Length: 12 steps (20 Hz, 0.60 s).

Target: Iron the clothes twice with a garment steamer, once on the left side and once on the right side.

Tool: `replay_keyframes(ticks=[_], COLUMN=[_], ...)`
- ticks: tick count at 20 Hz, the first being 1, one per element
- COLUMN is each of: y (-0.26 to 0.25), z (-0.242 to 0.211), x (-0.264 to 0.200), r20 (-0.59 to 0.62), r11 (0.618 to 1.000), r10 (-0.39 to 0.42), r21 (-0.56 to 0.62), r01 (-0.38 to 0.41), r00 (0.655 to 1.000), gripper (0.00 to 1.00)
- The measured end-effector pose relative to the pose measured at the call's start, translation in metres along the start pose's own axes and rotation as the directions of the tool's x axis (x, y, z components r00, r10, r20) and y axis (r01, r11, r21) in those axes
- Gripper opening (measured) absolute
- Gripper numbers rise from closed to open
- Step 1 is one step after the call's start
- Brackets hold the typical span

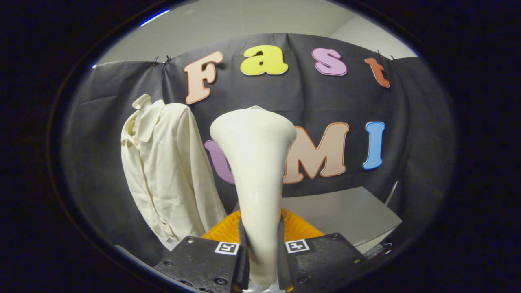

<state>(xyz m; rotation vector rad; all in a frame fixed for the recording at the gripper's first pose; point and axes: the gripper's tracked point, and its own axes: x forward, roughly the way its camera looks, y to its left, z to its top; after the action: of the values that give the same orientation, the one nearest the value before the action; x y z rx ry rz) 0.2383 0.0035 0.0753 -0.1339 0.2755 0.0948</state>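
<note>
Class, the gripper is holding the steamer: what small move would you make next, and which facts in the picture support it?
Probably swing the steamer left toward the shirt. The gripper is shut on the steamer's handle, while the shirt hangs to the left, beyond the fingers, apart from the steamer's head, so no pass seems begun.

Soft, even light is falling from overhead, with a thin strip of ceiling light (154, 17) glowing bluish-white above. The cream steamer (255, 171) is catching the most brightness, shading darker down its sides, and blurring close to the lens. The fisheye is bending the booth wall (407, 122) at the rim. The hanging shirt (167, 171) is staying fairly sharp, with gentle folds shadowing.
</note>
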Motion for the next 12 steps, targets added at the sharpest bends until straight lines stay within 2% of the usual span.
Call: replay_keyframes(ticks=[5, 12], y=[0.036, 0.078], z=[-0.021, -0.059], x=[-0.030, -0.082], r20=[0.004, 0.025], r11=[1.000, 0.999], r10=[0.011, -0.012], r21=[-0.010, 0.052], r01=[-0.011, 0.011], r00=[1.000, 1.000], gripper=[0.27, 0.27])
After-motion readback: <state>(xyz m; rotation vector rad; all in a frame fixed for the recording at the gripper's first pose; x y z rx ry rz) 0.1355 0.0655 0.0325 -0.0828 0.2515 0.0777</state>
